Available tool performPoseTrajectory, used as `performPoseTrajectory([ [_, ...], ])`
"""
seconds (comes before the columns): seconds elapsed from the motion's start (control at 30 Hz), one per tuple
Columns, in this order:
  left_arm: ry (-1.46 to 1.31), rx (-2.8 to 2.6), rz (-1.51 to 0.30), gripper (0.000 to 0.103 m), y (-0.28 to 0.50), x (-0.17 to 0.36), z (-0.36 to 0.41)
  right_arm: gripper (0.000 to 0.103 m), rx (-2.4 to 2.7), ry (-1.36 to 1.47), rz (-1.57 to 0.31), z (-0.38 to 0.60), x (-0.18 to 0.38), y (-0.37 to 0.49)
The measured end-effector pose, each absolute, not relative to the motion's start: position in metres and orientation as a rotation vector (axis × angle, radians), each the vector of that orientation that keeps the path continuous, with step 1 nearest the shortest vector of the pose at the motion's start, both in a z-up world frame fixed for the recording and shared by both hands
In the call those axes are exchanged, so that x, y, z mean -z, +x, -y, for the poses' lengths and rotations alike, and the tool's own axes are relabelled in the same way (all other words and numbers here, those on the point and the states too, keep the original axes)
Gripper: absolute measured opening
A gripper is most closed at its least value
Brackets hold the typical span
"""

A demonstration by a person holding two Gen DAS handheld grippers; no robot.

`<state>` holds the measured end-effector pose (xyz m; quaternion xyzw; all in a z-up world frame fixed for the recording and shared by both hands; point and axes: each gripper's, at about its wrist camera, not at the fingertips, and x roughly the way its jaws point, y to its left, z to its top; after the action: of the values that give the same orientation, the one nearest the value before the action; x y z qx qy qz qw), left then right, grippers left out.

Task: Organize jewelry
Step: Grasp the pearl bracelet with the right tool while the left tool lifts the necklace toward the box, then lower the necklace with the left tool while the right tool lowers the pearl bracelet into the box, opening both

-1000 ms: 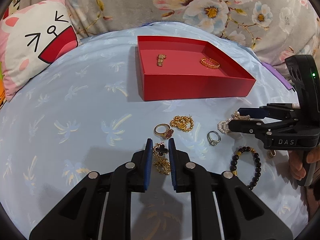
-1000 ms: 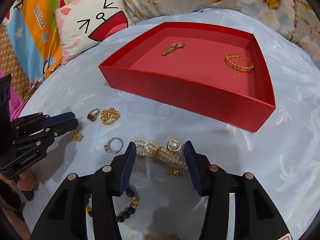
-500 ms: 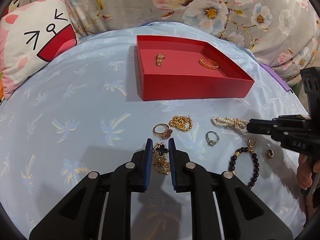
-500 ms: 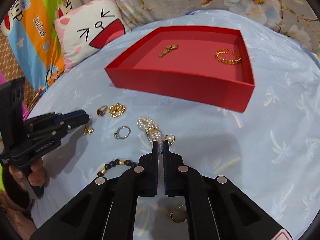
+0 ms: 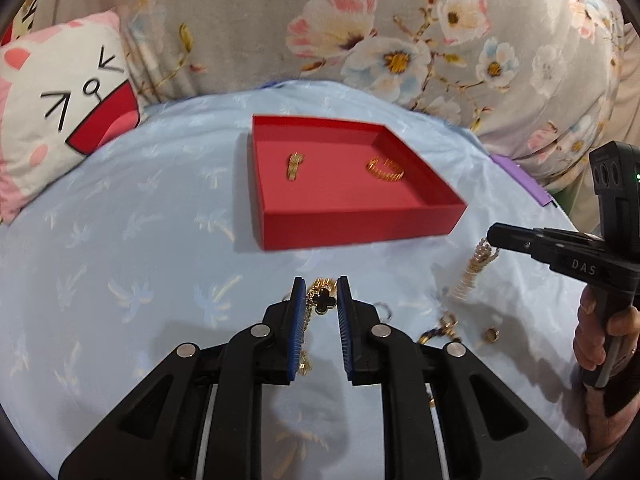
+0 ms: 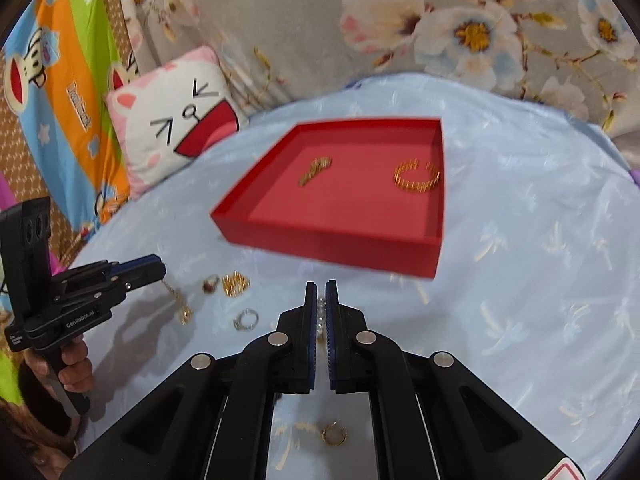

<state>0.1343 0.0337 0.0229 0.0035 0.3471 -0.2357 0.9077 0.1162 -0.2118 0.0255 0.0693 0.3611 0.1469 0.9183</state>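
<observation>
- The left gripper (image 5: 320, 292) is pinched on a gold chain with a black clover charm (image 5: 323, 299), its tail dangling clear of the blue bedsheet (image 5: 140, 240).
- The right gripper (image 6: 321, 296) is pressed almost together on a pearl bracelet (image 5: 476, 270), which hangs below its tips.
- The red tray (image 6: 320, 242) holds a gold clasp piece (image 6: 315, 171) and a gold bangle (image 6: 416, 176), well apart.
- Loose on the sheet: a red-stone ring (image 6: 211, 283), a gold bead cluster (image 6: 235, 283), a silver ring (image 6: 246, 319), a small gold hoop (image 6: 334, 435).
</observation>
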Motion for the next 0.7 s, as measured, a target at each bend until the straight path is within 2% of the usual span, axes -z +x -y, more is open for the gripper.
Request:
performPoseTrajectory([
  [0.2,0.061,0.533,-0.593,0.015,0.162,-0.082,-0.015,0.004,-0.255,0.103,-0.662,0.221,-0.077,0.145],
  [0.33,0.067,0.531,-0.551,0.015,0.195,-0.101,0.002,0.004,-0.234,0.126,-0.631,0.223,-0.094,0.179],
  [0.47,0.056,0.519,-0.552,0.015,0.229,-0.100,0.022,0.004,-0.213,0.183,-0.629,0.225,-0.087,0.214],
  [0.7,0.023,0.485,-0.626,0.015,0.282,-0.066,0.042,0.004,-0.175,0.239,-0.700,0.225,-0.045,0.253],
])
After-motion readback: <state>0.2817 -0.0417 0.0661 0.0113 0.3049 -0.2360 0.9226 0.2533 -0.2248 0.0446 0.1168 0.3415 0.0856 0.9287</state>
